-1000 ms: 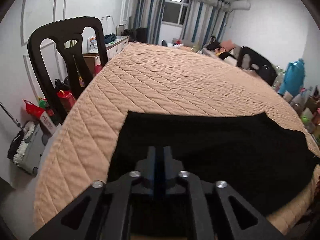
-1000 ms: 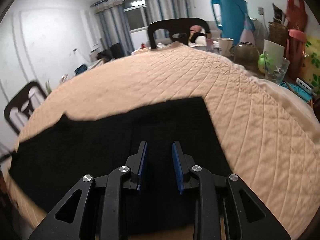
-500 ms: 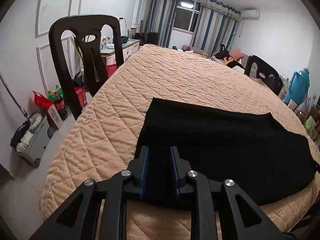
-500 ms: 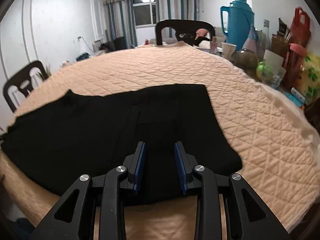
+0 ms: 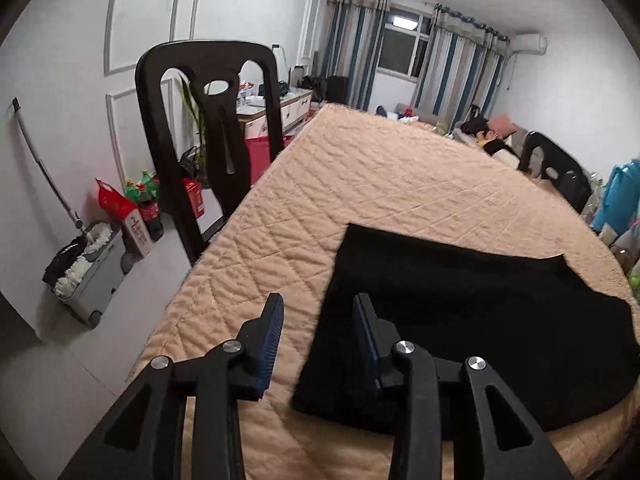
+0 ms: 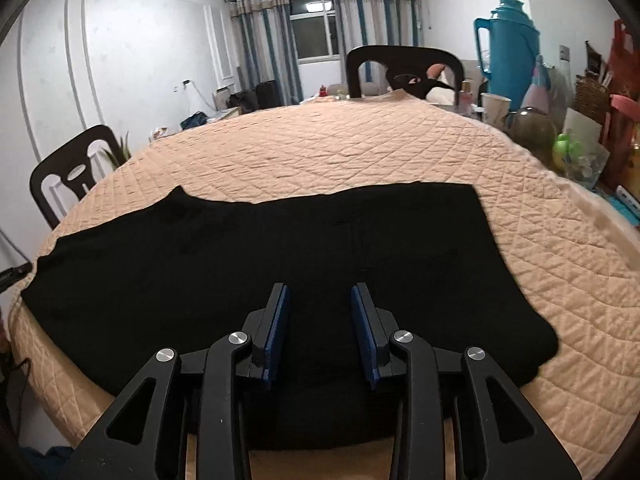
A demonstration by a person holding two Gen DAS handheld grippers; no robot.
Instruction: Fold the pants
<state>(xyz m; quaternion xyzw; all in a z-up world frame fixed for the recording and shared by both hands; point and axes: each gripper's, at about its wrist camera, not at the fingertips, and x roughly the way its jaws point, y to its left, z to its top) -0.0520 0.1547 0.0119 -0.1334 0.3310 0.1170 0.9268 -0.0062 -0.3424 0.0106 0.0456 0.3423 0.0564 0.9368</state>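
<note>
Black pants (image 6: 280, 264) lie flat and folded lengthwise on the peach quilted table cover (image 6: 360, 148). In the left wrist view the pants (image 5: 460, 320) fill the right part, with one narrow end near the fingers. My left gripper (image 5: 318, 320) is open and empty, raised above the pants' left end edge. My right gripper (image 6: 319, 316) is open and empty, above the near edge of the pants near their wider end.
A black chair (image 5: 208, 128) stands at the table's left side, with a mop bucket (image 5: 86, 268) and bottles on the floor. Another black chair (image 6: 404, 72) is at the far side. A teal thermos (image 6: 508, 44), cups and clutter crowd the right edge.
Both grippers have opened and drawn back and up from the pants. The left gripper was shut on the cloth a second ago, and now it is free. The pants lie still.
</note>
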